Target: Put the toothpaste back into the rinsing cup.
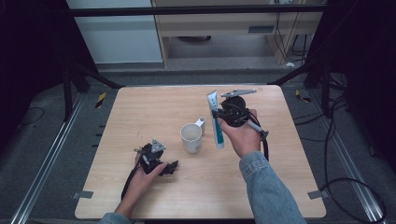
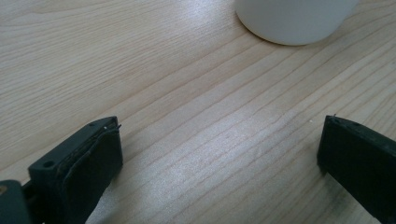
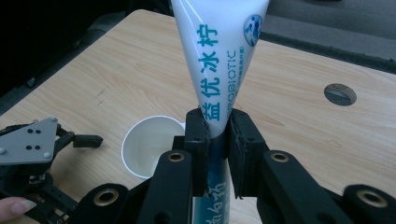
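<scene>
Your right gripper (image 3: 217, 140) is closed on the toothpaste tube (image 3: 219, 60); both pads press the tube near its middle, and you hold it upright in the air, with its flat sealed end on top. The tube hangs just beside the mug (image 1: 192, 137), on the mug's right side in the high view, and a little above its rim. The mug is white and stands upright on the table (image 1: 140, 112). Your left gripper (image 1: 164, 167) rests low on the table, on the mug's other side, near it but not touching. Its jaws stand wide apart with nothing between them.
</scene>
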Demonstrator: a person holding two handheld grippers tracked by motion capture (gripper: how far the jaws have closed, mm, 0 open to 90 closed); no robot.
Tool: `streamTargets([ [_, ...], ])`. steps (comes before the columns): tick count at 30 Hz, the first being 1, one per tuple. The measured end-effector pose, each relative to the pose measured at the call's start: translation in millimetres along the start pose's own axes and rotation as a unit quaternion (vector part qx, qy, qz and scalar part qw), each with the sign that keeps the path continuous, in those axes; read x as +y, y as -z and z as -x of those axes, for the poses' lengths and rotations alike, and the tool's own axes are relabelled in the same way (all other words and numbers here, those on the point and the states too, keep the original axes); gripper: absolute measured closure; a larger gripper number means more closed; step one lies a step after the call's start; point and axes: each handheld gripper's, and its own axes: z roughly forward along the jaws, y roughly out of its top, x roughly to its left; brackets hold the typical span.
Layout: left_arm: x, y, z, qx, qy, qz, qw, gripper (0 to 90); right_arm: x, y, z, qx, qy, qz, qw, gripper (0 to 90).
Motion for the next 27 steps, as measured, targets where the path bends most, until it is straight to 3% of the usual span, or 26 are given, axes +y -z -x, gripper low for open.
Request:
streamTargets([
  [27,0.0,0.0,0.0,0.0,0.0,0.0,1.0,0.0,24.9,-6.0,-18.1,-0.01,0.017,0.025,0.9995,79.0],
])
